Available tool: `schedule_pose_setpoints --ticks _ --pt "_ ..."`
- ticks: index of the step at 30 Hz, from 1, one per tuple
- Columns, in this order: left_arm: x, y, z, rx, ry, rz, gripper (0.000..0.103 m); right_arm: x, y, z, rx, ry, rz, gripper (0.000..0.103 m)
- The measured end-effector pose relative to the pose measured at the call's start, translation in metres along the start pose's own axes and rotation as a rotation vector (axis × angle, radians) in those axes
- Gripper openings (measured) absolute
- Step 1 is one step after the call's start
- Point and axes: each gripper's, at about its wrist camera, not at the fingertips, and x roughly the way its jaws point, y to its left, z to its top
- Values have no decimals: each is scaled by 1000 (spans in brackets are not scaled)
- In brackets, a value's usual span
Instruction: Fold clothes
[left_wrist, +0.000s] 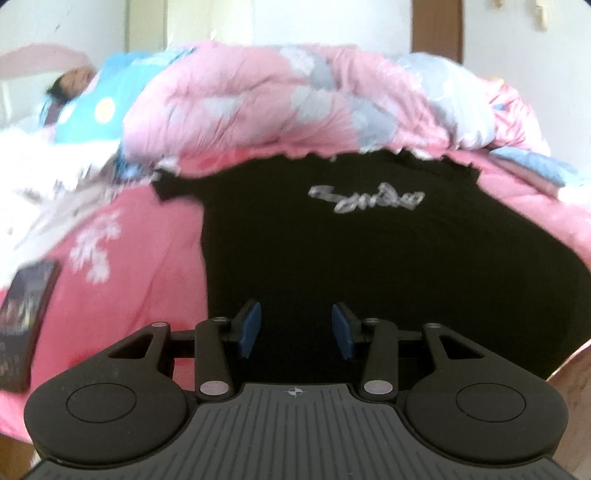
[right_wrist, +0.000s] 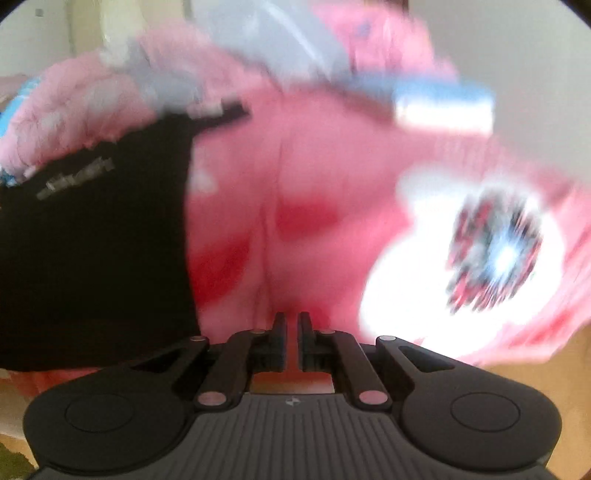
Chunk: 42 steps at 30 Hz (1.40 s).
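A black T-shirt (left_wrist: 332, 251) with a silver print lies flat on the pink bed sheet (left_wrist: 140, 266), collar toward the quilt. My left gripper (left_wrist: 296, 310) hovers over its near hem. It is open, its blue pads (left_wrist: 251, 328) apart with nothing between them. In the blurred right wrist view the same shirt (right_wrist: 92, 240) fills the left side. My right gripper (right_wrist: 291, 317) is over bare pink sheet (right_wrist: 295, 184) to the right of the shirt. It is shut, with only a thin slit between the fingers and nothing seen in it.
A rumpled pink and grey quilt (left_wrist: 277, 99) is heaped behind the shirt. A person (left_wrist: 74, 83) lies at the far left under a blue dotted cover (left_wrist: 96, 110). A dark flat rectangular object (left_wrist: 26, 325) rests on the sheet at left. A white garment with a printed graphic (right_wrist: 406, 295) lies at right.
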Motion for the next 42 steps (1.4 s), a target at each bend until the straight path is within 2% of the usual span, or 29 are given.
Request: schedule_pose_setpoints --ticks 2,4,7,9,11,13,17,18,22,23,25,27,28,30,31,38,41,42 --pt "9 -6 13 10 -5 -40 45 -17 14 15 -34 -95 55 6" --pt "27 -13 25 8 -1 -50 45 -14 40 33 -91 -147 139 6" --pt "55 -20 32 -8 -7 -65 45 18 84 53 -198 -166 214 5" --pt "69 -19 25 5 16 -43 45 50 100 60 -220 -123 251 5" --pt "82 -17 18 17 39 -21 45 78 101 57 -241 -73 207 4" --pt "84 -13 15 22 36 -30 45 85 82 54 -210 -75 208 0" --pt "82 -5 15 20 26 -58 46 82 66 80 -152 -67 78 4" --pt "83 -5 16 18 26 -55 46 83 66 86 -149 -68 76 4" --pt "86 -5 18 2 22 -40 47 83 92 99 -166 -101 237 4" --pt "86 -5 18 -3 20 -39 47 93 98 97 -183 -84 231 4" --pt "85 -4 17 -12 16 -41 47 114 109 91 -215 -47 209 1" --pt "85 -2 17 -17 13 -46 47 128 97 92 -209 -67 163 0" --pt "85 -1 17 -18 12 -49 47 129 88 98 -165 -60 146 0" --pt "84 0 17 -18 11 -55 47 127 78 112 -108 -64 43 2" --pt "84 0 17 -18 11 -56 47 126 77 117 -112 -65 23 3" --pt "84 1 14 -29 0 -59 47 124 151 124 -258 -48 297 3" --pt "84 3 12 -29 -6 -73 47 161 150 128 -265 1 210 1" --pt "84 5 12 -30 -8 -79 47 170 136 134 -211 5 193 0"
